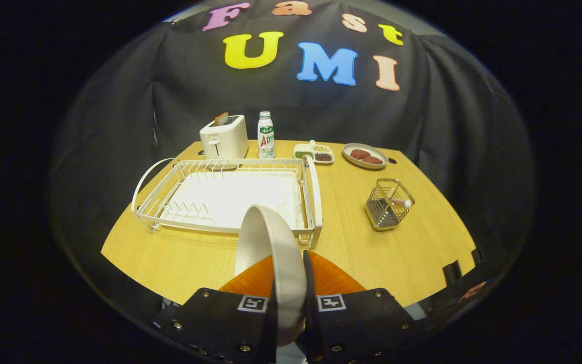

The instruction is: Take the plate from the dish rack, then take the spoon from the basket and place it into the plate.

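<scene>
- Your gripper (289, 283) is clamped on the plate (271, 253): one finger presses each face of it, and the plate stands on edge between them, its rim rising ahead of the fingertips.
- The plate is held above the near part of the wooden table (372, 253), just in front of the dish rack's near rail and clear of the rack itself.
- The white wire dish rack (220, 194) sits on the left half of the table with a white drip tray inside it; a looped handle shows at each of its short ends, and its low prongs run along the near-left side.
- The spoon (401, 202) lies tilted in the wire basket (388, 205), its pale tip poking out past the basket's far rim. The basket stands toward the table's right edge, well apart from the rack.
- Along the table's far edge, behind the rack, you have a white toaster (224, 140) near the far-left corner with a slice of bread showing in its slot.
- Just beside the toaster stands a small white bottle (265, 135) with a green label.
- Next along the far edge is a divided snack dish (313, 151) with dark and green fillings.
- Beyond that, toward the far-right corner, a shallow oval plate (365, 155) carries two brown, round pieces of food.
</scene>
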The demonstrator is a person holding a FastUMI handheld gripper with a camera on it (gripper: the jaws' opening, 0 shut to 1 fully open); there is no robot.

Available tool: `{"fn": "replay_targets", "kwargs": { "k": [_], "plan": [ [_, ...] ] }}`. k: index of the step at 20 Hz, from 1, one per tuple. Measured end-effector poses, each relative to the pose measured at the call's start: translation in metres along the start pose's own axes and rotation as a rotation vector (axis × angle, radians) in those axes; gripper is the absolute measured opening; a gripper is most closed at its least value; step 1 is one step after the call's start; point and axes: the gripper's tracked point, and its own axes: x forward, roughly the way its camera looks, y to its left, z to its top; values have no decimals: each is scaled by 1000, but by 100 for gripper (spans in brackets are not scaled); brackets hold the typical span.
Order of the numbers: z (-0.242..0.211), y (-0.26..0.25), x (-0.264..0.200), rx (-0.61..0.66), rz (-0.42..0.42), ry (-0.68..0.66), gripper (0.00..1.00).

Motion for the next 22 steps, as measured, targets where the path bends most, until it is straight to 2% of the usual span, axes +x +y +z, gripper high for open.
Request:
{"fn": "replay_targets", "kwargs": {
  "k": [8,13,16,22],
  "plan": [
    [-27,17,24,222,125,51,24],
    [-38,15,33,321,133,77,32],
    [-34,12,31,332,135,62,32],
    [-26,14,33,267,149,46,32]
  ]
}}
